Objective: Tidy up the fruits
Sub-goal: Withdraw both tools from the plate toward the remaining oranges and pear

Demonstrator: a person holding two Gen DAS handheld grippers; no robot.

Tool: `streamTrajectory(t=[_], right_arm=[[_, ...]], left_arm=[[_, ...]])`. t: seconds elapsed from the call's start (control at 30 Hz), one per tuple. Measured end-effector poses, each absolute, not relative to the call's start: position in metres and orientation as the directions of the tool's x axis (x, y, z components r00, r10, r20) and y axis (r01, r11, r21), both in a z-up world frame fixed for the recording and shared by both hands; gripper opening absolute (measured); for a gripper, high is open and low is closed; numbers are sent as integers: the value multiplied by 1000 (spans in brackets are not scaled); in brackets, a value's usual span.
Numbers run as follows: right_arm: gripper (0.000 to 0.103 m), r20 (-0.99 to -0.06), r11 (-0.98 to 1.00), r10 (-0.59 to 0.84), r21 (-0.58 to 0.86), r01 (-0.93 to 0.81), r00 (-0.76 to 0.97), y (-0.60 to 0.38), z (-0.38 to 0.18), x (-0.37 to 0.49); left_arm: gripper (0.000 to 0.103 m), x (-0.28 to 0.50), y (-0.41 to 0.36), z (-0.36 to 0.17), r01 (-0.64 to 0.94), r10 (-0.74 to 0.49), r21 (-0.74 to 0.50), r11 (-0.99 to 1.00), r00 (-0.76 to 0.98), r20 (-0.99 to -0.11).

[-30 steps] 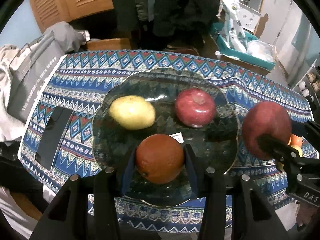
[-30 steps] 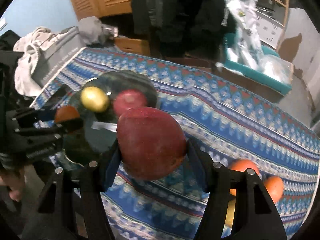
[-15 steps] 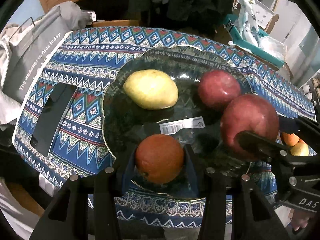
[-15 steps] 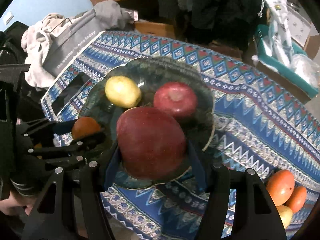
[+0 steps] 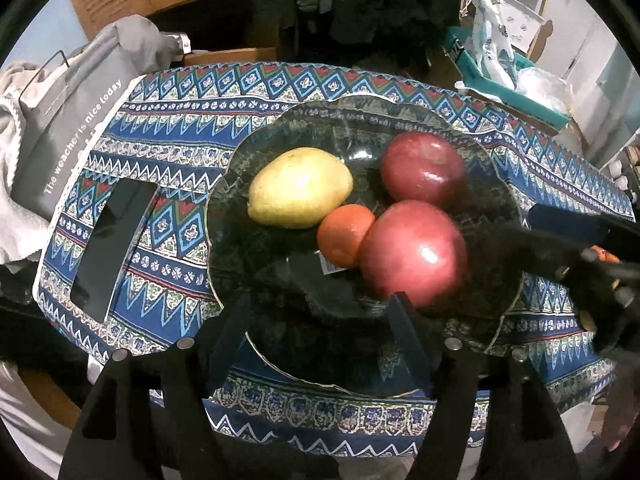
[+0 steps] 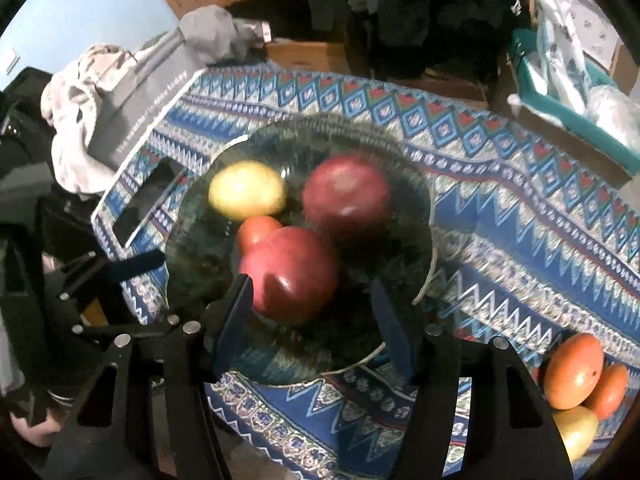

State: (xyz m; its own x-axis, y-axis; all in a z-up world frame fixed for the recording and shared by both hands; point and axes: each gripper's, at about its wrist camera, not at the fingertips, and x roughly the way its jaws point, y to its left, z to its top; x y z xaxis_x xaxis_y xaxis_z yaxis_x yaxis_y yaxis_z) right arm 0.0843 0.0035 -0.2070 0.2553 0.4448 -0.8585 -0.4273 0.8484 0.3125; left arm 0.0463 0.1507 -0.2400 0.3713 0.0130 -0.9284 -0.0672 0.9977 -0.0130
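A dark glass plate lies on the patterned tablecloth. It holds a yellow fruit, a small red apple, an orange and a big red apple. My left gripper hovers over the plate's near rim. Its jaws are opening, with nothing between them, and the orange rests beyond the fingertips. My right gripper is above the plate with the big red apple lying under it. The left pad overlaps the apple's edge and the right pad stands clear of it. This view is blurred.
A black phone lies on the tablecloth left of the plate, next to a grey bag with white lettering. Three loose fruits sit on the cloth at the right. A teal crate stands beyond the table.
The left jaws have spread and the orange now lies on the plate by the yellow fruit. The right gripper carried the big apple over the plate, where it now rests.
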Motion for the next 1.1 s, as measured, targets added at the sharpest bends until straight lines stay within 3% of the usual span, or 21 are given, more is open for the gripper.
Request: streamTrajectory(t=[0.17,0.37,0.57,1.1], right_arm=[[64,-840,858,456,326,-396,295,-11,-187,88],[72,-841,905,359,208,-370,405,-31,-158,80],[73,-821,928,303,139,-345,484,-53,-132,67],[78,-696,969,190,19,-246,693,-118,-73,22]], left_arm=[[73,45,149,-226,-66,3,-26,998,398,-917],[73,42,138,-202,-41,-25,-48,998,448,-894],[75,38,117,-181,3,-58,-65,998,488,-871],[80,25,64,-122,87,-67,-16,996,616,-785]])
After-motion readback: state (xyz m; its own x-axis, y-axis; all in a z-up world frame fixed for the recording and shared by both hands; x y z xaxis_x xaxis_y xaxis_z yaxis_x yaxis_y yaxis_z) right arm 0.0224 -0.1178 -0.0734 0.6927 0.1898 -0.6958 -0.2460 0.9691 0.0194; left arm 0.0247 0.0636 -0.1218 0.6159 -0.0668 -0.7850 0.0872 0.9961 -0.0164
